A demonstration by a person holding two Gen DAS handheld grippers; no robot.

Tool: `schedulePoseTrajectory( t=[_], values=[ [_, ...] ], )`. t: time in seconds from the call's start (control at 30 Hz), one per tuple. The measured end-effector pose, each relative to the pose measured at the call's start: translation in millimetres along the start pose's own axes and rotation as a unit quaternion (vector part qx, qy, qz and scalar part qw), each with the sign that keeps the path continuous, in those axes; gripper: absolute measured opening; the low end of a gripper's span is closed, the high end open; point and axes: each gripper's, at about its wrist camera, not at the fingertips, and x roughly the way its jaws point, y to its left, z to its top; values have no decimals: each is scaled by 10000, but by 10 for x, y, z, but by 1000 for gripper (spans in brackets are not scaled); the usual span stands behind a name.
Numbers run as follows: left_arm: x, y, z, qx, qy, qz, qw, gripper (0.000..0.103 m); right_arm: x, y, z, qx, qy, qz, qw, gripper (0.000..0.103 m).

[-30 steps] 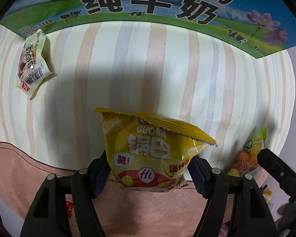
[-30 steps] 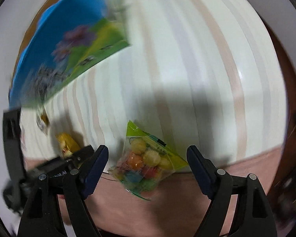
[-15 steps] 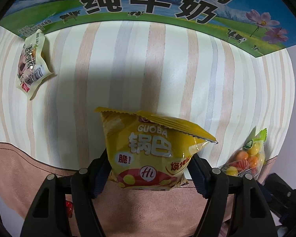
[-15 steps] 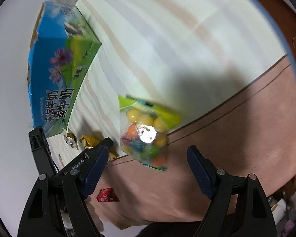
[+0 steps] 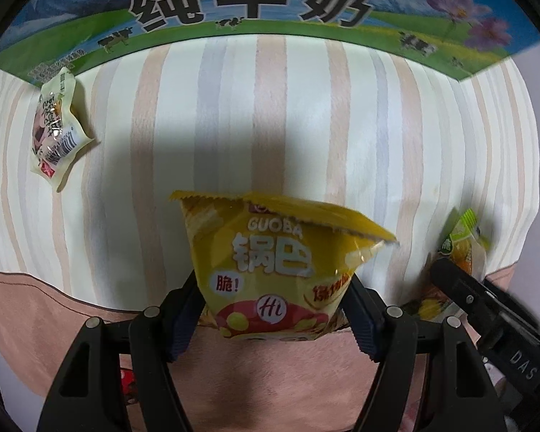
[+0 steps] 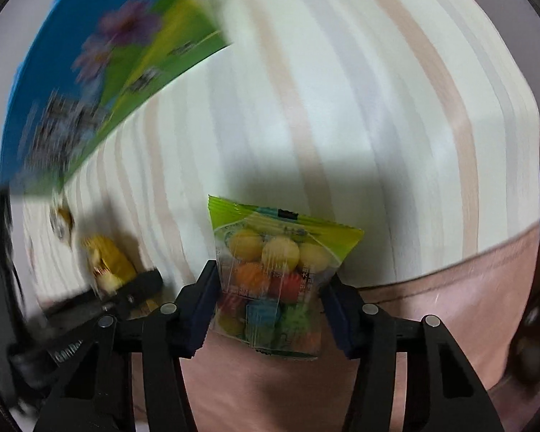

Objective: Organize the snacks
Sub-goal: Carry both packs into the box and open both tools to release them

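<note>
Snacks lie on a striped cloth (image 5: 306, 115) with a pinkish border, spread over what may be a counter or a bed; I cannot tell which. Left gripper (image 5: 271, 315) points down at a yellow crisp bag (image 5: 270, 266) marked GUOBA, and its jaws press the bag's lower part from both sides, so the bag is gripped. The bag's serrated top seal points away from the camera, toward a milk carton box (image 5: 255, 7) with blue sky, green meadow and cows printed on it, standing at the far edge of the cloth. A pale small packet (image 5: 55, 126) with a barcode lies to the left, near the box and well apart from the yellow bag.

Right gripper (image 6: 268, 309) has a clear candy bag (image 6: 273, 273) with a green top and coloured balls between its jaws, which are closing; both pads touch the bag's sides. This bag lies across the line where the stripes meet the pink border. In the left wrist view it shows blurred at the right edge
</note>
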Motion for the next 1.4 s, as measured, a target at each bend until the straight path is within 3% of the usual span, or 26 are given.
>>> schedulePoseTrajectory(
  t=[0.1, 0.17, 0.27, 0.37, 0.43, 0.67, 0.73, 0.9, 1.07, 1.2, 1.4],
  values=[
    [6, 11, -102, 125, 18, 85, 9999, 70, 36, 204, -64, -836, 98, -335, 9959, 56],
    [18, 42, -183, 179, 46, 133, 9997, 70, 64, 346, -140, -1497, 194, -691, 9861, 56],
    [38, 95, -245, 122, 99, 63, 9999, 70, 48, 410, -210, -1790, 105, -858, 9800, 57],
    [94, 155, -247, -71, 114, -69, 9999, 70, 132, 534, -240, -1640, 79, -873, 9826, 68],
    [118, 177, -252, -158, 112, -144, 9997, 75, 147, 488, -269, -1305, 193, -597, 9895, 75],
    [179, 82, -397, -193, -121, -31, 9997, 74, 130, 230, -334, -468, 7, -243, 9986, 76],
    [152, 41, -495, -153, -249, 70, 9995, 66, 145, 146, -299, -410, -73, -235, 9989, 76],
    [129, -11, -624, -85, -336, 110, 9993, 60, 134, 75, -385, -424, -287, -334, 9981, 57],
    [31, -38, -685, -59, -424, 48, 9991, 54, -2, -62, -412, -352, -381, -88, 9986, 54],
    [-247, 42, -740, 10, -600, -99, 9981, 54, -254, -72, -362, -347, -453, 215, 9981, 53],
    [-1009, 45, -617, 164, -1192, -462, 9917, 54, -1045, 83, -150, -775, -917, 750, 9899, 53]
  ],
)
